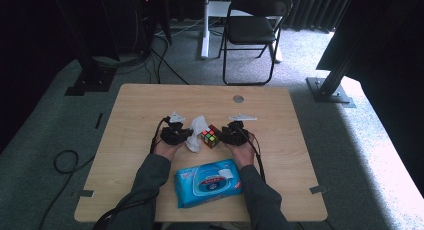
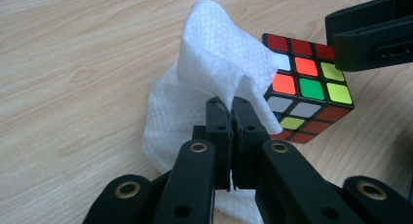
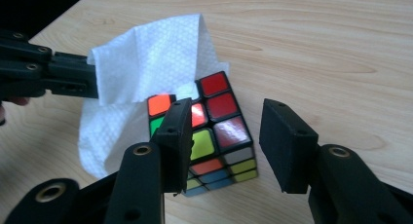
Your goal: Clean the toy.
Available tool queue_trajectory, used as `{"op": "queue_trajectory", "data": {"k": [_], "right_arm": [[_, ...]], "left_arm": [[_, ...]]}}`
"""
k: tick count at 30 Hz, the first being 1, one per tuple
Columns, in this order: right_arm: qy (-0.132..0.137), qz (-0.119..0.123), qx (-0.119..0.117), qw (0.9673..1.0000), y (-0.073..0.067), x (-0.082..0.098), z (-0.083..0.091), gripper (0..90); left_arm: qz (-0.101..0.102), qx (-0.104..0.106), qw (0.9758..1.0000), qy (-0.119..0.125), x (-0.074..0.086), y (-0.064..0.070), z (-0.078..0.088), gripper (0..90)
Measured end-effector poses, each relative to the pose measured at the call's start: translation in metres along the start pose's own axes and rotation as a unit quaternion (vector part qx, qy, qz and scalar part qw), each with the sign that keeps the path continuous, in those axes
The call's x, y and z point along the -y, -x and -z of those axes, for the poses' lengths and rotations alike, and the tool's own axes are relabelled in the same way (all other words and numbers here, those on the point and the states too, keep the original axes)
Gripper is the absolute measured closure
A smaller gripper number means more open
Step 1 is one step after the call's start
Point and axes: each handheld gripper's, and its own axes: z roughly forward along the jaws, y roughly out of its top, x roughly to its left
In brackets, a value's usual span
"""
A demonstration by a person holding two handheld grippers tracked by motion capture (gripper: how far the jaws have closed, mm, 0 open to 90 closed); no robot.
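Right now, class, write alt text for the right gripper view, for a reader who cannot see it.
The right gripper, jaws open, frames a scrambled puzzle cube on a wooden table, without pinching it. Beside the cube, the left gripper holds up a white wipe that drapes to the table.

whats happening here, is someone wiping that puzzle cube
It looks that way. A person at a wooden table works with tongs in each hand. The left tongs are shut on a white wipe, which hangs against the colourful puzzle cube. The right tongs are open around the cube, the pads not clearly pressing on it. A blue pack of wipes lies nearer the person.
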Motion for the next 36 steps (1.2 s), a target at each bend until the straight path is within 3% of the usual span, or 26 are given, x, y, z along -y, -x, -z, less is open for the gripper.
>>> {"op": "queue_trajectory", "data": {"k": [4, 16, 26, 32, 36], "right_arm": [[-0.004, -0.010, -0.002, 0.9999, 0.000, 0.001, -0.002, 52.1], [-0.024, -0.009, -0.001, 0.9997, -0.001, -0.003, -0.010, 50.4], [-0.036, 0.013, 0.008, 0.9992, 0.001, -0.004, -0.006, 45.5], [-0.039, 0.013, 0.006, 0.9991, 0.004, -0.003, -0.002, 48.1], [-0.036, 0.005, 0.004, 0.9993, 0.007, -0.003, 0.000, 54.5]], "left_arm": [[0.001, 0.000, 1.0000, -0.001, 0.001, -0.001, 0.000, 87.8], [0.001, 0.001, 1.0000, -0.004, 0.001, -0.001, -0.001, 87.8], [0.000, 0.002, 1.0000, -0.006, 0.001, -0.001, -0.001, 87.8], [0.000, 0.003, 1.0000, -0.005, 0.001, 0.000, -0.002, 87.8], [-0.001, 0.005, 1.0000, -0.008, 0.002, 0.001, -0.004, 87.7]]}}
